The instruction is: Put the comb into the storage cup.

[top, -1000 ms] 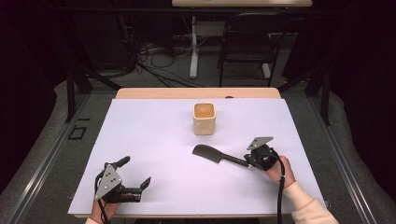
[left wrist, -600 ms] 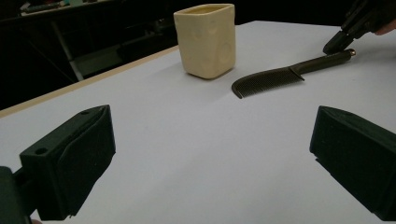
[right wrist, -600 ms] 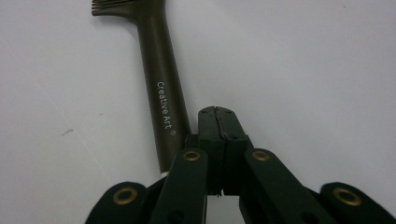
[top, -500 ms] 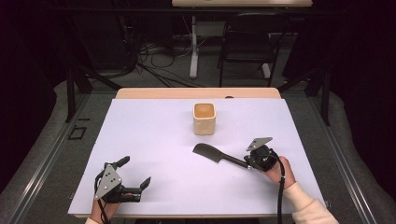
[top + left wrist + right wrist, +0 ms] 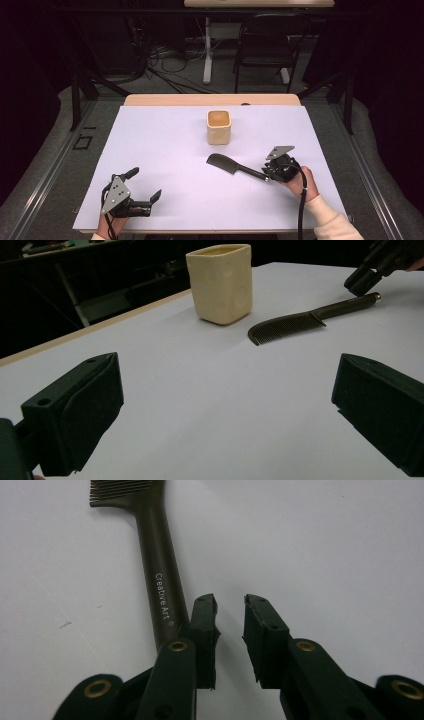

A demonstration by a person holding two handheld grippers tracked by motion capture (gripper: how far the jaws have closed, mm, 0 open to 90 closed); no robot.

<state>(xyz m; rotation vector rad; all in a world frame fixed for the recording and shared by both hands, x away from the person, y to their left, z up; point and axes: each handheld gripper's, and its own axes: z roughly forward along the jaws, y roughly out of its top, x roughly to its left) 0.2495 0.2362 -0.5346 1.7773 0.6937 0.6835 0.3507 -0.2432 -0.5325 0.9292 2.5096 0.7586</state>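
My right gripper [image 5: 230, 625] has just been opening, nothing between its jaws; the comb [image 5: 157, 575] lies flat on the table [image 5: 165, 150], its handle just beside one jaw.

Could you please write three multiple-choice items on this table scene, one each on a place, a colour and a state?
1. Where does the comb lie?
A. inside the cup
B. flat on the table, nearer the person than the cup
C. on the floor

2. What colour is the cup?
A. cream
B. red
C. blue

3. How does the left gripper stand?
A. shut on the comb
B. shut on the cup
C. open with nothing between its jaws

Answers: 1 B, the high view shows it on the white table in front of the cup. 2 A, its walls are pale cream. 3 C, the left gripper view shows bare table between the wide jaws.
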